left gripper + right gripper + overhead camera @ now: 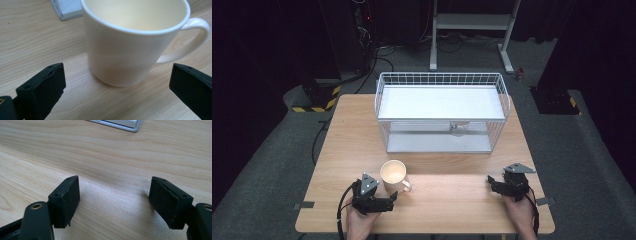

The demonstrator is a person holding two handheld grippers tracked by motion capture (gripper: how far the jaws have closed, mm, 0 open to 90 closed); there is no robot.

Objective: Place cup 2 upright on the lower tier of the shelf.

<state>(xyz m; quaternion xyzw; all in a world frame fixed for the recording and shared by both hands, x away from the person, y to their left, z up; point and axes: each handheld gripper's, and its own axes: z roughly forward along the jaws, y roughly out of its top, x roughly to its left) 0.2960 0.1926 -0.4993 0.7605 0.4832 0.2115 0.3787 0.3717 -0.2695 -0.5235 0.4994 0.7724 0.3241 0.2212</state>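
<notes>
No readable text, label, brand, number or sign anywhere. Cream mug (130, 42): plain wall, no print or logo. Wire basket (442, 112) and its white shelves: unmarked. Wooden table (452, 200): grain only. Black-and-yellow hazard stripes on the foot of a dark stand (314, 102) at far left, and again on another dark base (573, 102) at far right; a warning pattern, no lettering. Small red light on the dark equipment (369, 19) behind; too small to read anything beside it.
</notes>
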